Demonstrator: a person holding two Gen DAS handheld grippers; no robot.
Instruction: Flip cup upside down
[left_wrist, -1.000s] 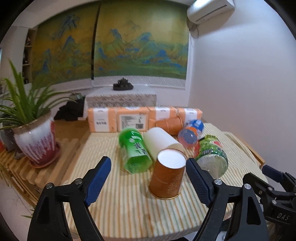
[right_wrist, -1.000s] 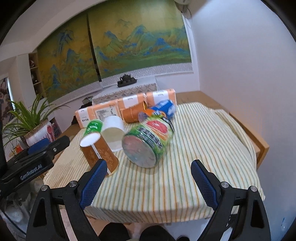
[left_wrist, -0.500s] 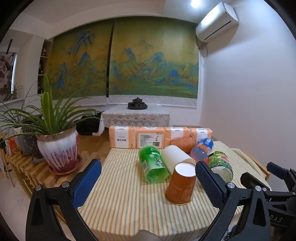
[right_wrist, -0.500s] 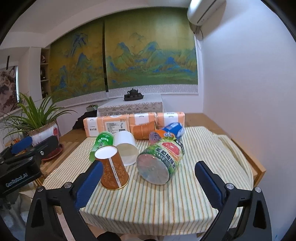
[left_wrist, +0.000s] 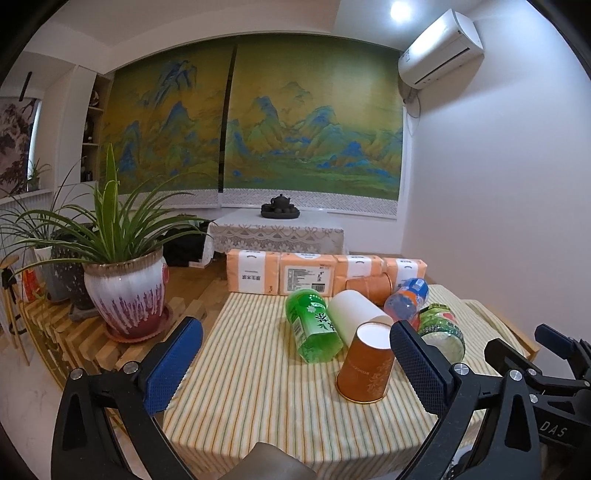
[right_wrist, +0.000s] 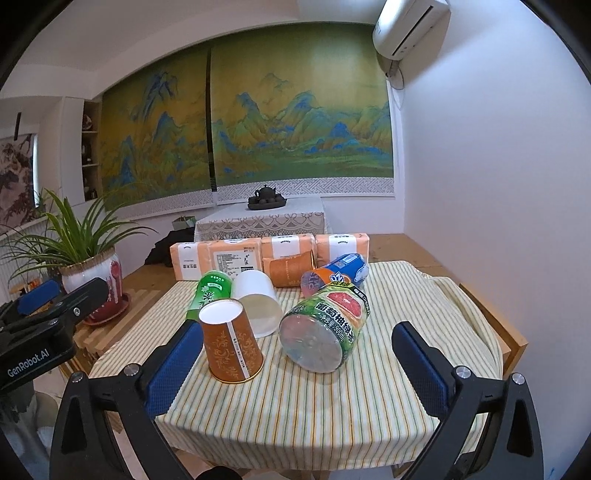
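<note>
Orange paper cup with a pale scroll pattern stands mouth-down on the striped cloth covering the surface, white base up, near the front edge. Both grippers hover at that edge, fingers spread wide and empty: left gripper, right gripper. Bare cloth lies left of the cup and toward the right edge. Just behind lie a white cup, green bottle and grapefruit tea bottle; farther back, tissue packs.
</note>
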